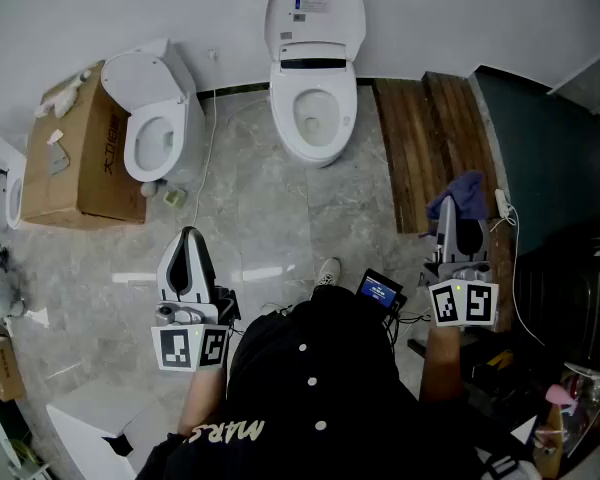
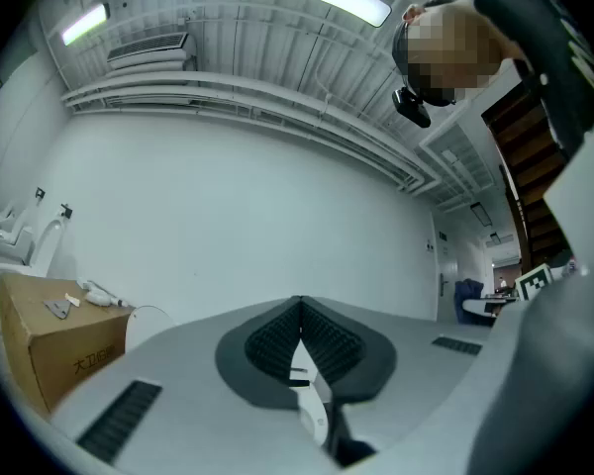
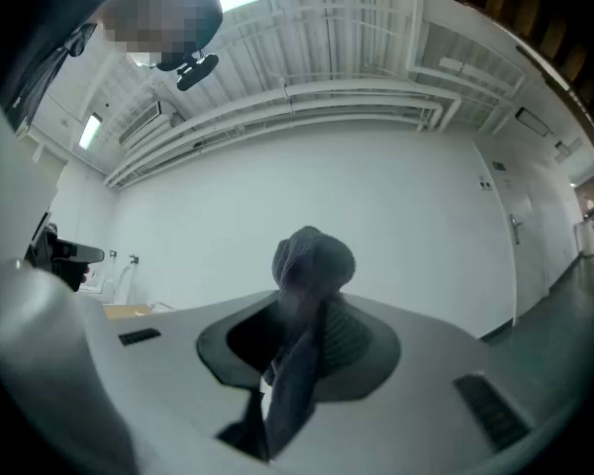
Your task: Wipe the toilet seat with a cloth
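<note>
Between the jaws of the right gripper (image 3: 307, 315), clamped: dark cloth (image 3: 314, 260), lower end hidden inside. Left gripper (image 2: 300, 310) closed on nothing. Well ahead, toilet seat (image 1: 292, 128), apart from cloth, outside both gripper views.
</note>
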Action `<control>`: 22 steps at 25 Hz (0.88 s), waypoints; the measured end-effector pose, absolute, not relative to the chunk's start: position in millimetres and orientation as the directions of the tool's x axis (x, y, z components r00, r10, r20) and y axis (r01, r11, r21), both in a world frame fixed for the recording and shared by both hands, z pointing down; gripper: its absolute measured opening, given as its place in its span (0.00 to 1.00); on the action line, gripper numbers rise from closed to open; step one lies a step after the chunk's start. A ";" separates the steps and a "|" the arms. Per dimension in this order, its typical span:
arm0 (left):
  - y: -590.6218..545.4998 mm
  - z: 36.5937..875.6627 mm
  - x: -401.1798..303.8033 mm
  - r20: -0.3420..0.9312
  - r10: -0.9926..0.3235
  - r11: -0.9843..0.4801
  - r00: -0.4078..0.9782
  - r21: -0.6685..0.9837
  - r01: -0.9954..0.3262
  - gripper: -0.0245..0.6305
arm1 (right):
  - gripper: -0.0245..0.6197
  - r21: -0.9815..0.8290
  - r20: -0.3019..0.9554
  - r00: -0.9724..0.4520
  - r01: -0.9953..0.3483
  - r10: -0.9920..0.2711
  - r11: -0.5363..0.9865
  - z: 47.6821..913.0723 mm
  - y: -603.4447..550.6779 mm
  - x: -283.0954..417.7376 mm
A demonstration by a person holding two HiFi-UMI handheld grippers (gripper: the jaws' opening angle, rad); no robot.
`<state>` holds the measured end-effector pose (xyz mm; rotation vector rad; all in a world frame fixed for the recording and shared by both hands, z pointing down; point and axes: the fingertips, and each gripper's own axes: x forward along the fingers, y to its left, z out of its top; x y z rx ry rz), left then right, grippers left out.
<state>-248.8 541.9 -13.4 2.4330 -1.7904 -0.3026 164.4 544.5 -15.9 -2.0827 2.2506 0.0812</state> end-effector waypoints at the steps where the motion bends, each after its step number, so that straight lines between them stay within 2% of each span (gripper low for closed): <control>1: 542.0 -13.5 -248.2 -0.098 -0.954 -0.300 0.285 0.206 -0.932 0.05 | 0.17 -0.010 -0.090 -0.080 -0.997 -0.993 0.081 -16.2 544.3 164.9; 10: 539.0 -10.7 -236.4 -0.092 -0.954 -0.298 0.285 0.203 -0.933 0.05 | 0.17 0.009 -0.090 -0.111 -0.994 -0.990 0.110 -13.3 541.3 167.0; 15: 533.9 -9.6 -225.8 -0.085 -0.958 -0.286 0.274 0.200 -0.937 0.05 | 0.17 -0.060 -0.121 -0.117 -0.990 -0.986 0.125 -14.0 538.9 181.6; 22: 517.6 -5.2 -203.1 -0.071 -0.967 -0.253 0.244 0.206 -0.945 0.05 | 0.17 -0.039 -0.115 -0.093 -0.994 -0.989 0.098 -8.0 522.9 211.7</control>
